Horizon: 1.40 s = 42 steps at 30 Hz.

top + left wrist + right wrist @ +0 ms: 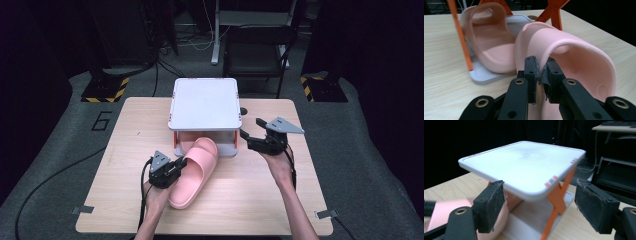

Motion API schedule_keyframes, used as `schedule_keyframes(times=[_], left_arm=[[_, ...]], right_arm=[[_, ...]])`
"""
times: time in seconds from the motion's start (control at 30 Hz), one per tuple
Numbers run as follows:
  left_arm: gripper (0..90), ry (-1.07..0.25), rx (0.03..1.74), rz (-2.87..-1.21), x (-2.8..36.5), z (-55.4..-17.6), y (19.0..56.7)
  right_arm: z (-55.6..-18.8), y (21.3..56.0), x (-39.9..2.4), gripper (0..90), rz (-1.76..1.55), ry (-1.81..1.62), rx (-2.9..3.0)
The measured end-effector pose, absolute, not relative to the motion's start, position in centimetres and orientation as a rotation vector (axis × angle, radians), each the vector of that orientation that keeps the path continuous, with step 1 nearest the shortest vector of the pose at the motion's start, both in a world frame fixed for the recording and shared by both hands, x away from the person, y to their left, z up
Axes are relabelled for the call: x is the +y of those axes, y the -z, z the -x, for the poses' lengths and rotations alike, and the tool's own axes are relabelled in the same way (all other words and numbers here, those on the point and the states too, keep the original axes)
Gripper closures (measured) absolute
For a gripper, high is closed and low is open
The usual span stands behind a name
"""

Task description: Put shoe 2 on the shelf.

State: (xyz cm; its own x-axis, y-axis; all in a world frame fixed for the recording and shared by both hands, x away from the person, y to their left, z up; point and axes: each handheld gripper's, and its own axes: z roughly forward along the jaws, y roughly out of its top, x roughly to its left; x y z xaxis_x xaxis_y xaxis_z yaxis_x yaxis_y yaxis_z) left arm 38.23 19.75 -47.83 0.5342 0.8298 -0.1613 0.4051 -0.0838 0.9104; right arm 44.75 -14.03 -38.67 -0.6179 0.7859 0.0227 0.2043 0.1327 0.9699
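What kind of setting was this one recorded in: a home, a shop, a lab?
Most likely a lab or recording studio, not a home. A bare wooden table stands on grey floor covering, dark equipment stands with yellow-black hazard-striped bases flank it, cables trail across the floor, and a "6" is marked beside the table.

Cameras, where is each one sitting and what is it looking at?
High view: above the table's near side, looking forward and down at the wooden table; both forearms show.
Left gripper view: on the left gripper, looking along its shut jaws pinching the pink slipper; a second slipper lies in the rack.
Right gripper view: on the right gripper, facing the white rack between open jaws.
The high and left gripper views share the held pink slipper.
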Motion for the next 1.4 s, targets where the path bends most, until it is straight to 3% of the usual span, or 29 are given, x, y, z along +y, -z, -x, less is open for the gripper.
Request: schedule_keyframes(times=[0.37, 0.87, 1.07, 1.27, 1.4], left_arm=[[81.1, -0.522, 1.134, -1.664, 15.5, -41.0, 48.2], [77.4, -0.509, 1.265, -1.584, 12.6, -45.0, 49.6], [57.8, -0.529, 1.15, -1.651, 14.2, -44.1, 49.2], [44.7, -0.503, 0.981, -1.783, 16.8, -42.1, 49.0], [34.2, -0.41, 0.864, -1.873, 18.4, -40.6, 49.1]], right_arm=[[-50.3, 38.0, -8.2, 24.5, -0.847, -1.413, 2.072], [-51.0, 39.1, -8.5, 25.2, -0.91, -1.415, 2.087], [-50.9, 39.2, -8.7, 25.2, -0.931, -1.417, 2.075], [-50.9, 39.2, -8.7, 25.2, -0.935, -1.412, 2.076], [-50.9, 39.1, -8.6, 25.2, -0.928, -1.405, 2.077]])
